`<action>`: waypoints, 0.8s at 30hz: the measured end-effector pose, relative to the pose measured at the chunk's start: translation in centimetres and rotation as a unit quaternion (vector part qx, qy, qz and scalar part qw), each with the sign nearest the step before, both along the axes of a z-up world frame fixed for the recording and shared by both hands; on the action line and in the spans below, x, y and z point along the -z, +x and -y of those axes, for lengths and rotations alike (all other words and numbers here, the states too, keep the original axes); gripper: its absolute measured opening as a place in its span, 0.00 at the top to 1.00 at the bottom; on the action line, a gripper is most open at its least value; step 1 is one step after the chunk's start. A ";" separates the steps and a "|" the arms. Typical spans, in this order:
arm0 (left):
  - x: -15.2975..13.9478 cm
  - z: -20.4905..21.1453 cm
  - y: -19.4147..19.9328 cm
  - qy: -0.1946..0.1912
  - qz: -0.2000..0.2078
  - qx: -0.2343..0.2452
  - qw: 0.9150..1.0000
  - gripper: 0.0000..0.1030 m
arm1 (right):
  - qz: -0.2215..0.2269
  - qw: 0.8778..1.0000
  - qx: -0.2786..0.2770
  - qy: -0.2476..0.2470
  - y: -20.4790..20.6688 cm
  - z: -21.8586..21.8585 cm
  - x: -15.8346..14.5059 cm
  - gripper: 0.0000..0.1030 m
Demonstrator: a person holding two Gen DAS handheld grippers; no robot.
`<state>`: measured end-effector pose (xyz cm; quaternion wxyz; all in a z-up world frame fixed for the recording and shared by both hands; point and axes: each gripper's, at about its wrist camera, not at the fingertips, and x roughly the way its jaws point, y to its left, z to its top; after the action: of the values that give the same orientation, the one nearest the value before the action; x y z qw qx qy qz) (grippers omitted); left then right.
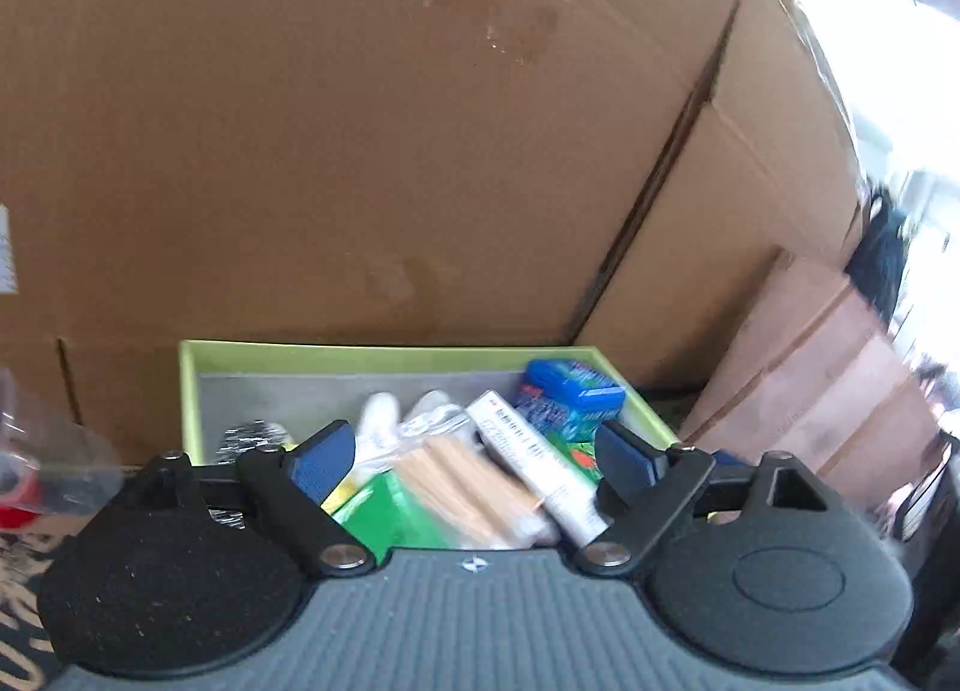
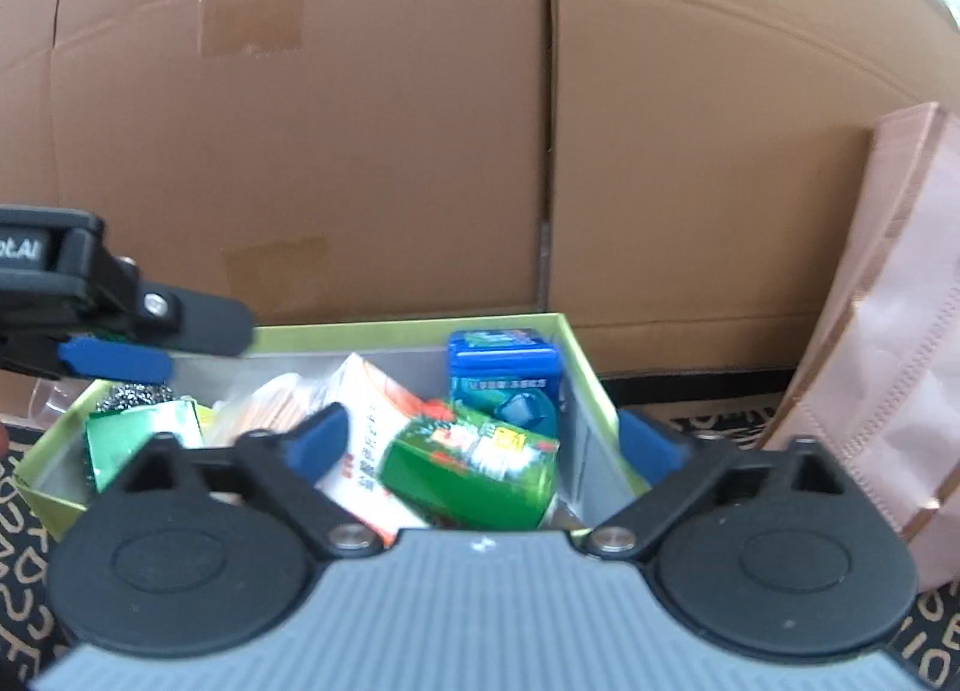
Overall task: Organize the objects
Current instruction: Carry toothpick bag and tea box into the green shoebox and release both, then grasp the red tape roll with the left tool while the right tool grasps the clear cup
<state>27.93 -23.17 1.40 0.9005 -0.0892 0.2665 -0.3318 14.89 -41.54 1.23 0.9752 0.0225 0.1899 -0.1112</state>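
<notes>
A lime-green open box (image 1: 372, 356) (image 2: 591, 376) holds several items: a blue packet (image 1: 573, 400) (image 2: 504, 376), a green packet (image 2: 474, 466), a white and orange carton (image 1: 534, 466) (image 2: 372, 433), wooden sticks (image 1: 462, 487), a steel scourer (image 2: 135, 395) and a green sponge pack (image 2: 138, 436). My left gripper (image 1: 477, 454) is open and empty, above the box's near side. My right gripper (image 2: 489, 439) is open and empty over the box's right part. The left gripper's fingers (image 2: 114, 361) also show at the left of the right wrist view.
Large cardboard boxes (image 1: 360, 120) (image 2: 420, 120) stand right behind the green box. A pink bag (image 2: 888, 319) and stacked pinkish boxes (image 1: 828, 373) stand to the right. A patterned black mat (image 2: 24, 517) lies underneath. A clear bag with a red thing (image 1: 24, 475) lies at left.
</notes>
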 end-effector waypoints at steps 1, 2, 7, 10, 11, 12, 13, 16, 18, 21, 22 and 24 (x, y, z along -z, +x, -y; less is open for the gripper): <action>0.0 -0.2 -0.2 0.008 0.003 -0.004 1.000 0.13 | 0.000 1.000 -0.002 -0.001 -0.3 0.1 0.0 0.00; 0.0 -0.4 -0.5 0.014 0.005 -0.008 1.000 0.13 | 0.002 1.000 -0.004 -0.003 -0.7 0.0 0.2 0.00; -0.8 -2.5 -2.4 0.011 0.009 -0.019 1.000 0.13 | 0.014 1.000 -0.009 -0.008 -1.9 -1.6 -1.2 0.00; -1.7 -4.1 -3.9 0.011 0.023 -0.033 0.999 0.13 | 0.033 0.999 -0.022 -0.011 -2.8 -2.9 -2.2 0.00; -2.0 -4.6 -4.4 0.013 0.031 -0.040 0.999 0.13 | 0.040 0.999 -0.027 -0.013 -3.2 -3.5 -2.6 0.00; -2.2 -5.6 -4.9 0.013 0.037 -0.046 0.998 0.13 | 0.047 0.998 -0.034 -0.014 -3.5 -4.2 -3.1 0.00; -2.3 -6.5 -5.5 0.016 0.042 -0.053 0.998 0.13 | 0.053 0.998 -0.042 -0.015 -3.9 -4.9 -3.5 0.00; -1.9 -9.7 -7.0 0.021 0.043 -0.077 0.996 0.13 | 0.065 0.996 -0.066 -0.012 -5.2 -7.4 -4.1 0.00; -1.5 -11.6 -7.7 0.036 0.043 -0.093 0.994 0.13 | 0.067 0.994 -0.086 -0.004 -6.0 -9.2 -4.1 0.00; -0.6 -14.8 -8.3 0.056 0.038 -0.128 0.990 0.13 | 0.060 0.991 -0.117 0.001 -7.0 -12.3 -3.7 0.00; -0.3 -15.9 -8.4 0.059 0.032 -0.137 0.988 0.13 | 0.054 0.990 -0.130 0.002 -7.2 -13.4 -3.4 0.00; 0.4 -18.3 -8.3 0.060 0.020 -0.158 0.985 0.13 | 0.038 0.987 -0.155 0.006 -6.7 -15.5 -2.6 0.00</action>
<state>19.67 -4.89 1.01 0.9504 -0.0691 0.2509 -0.1704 8.17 -26.06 3.83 0.9871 0.0027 0.1543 0.0436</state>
